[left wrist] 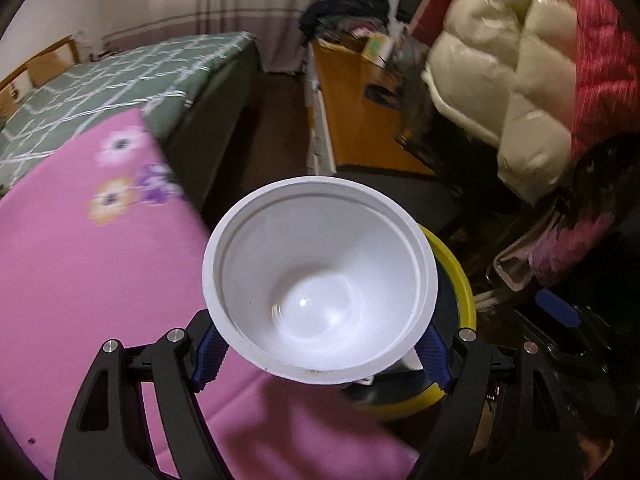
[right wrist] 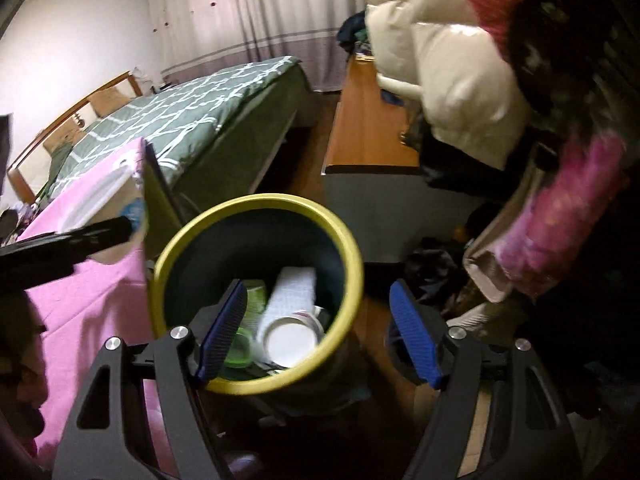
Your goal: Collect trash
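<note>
Your bowl (left wrist: 320,280) is plain white, and your bin (right wrist: 256,300) is dark with a yellow rim. Your bed (left wrist: 120,80) wears green with a white lattice; the cloth (left wrist: 80,260) is pink, flowered.

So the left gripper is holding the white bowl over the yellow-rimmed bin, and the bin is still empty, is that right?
Not quite. The left gripper does hold the white bowl over the yellow-rimmed bin, but the bin is not empty. The right wrist view looks into it and shows a white cup, something green and white paper-like trash already inside.
</note>
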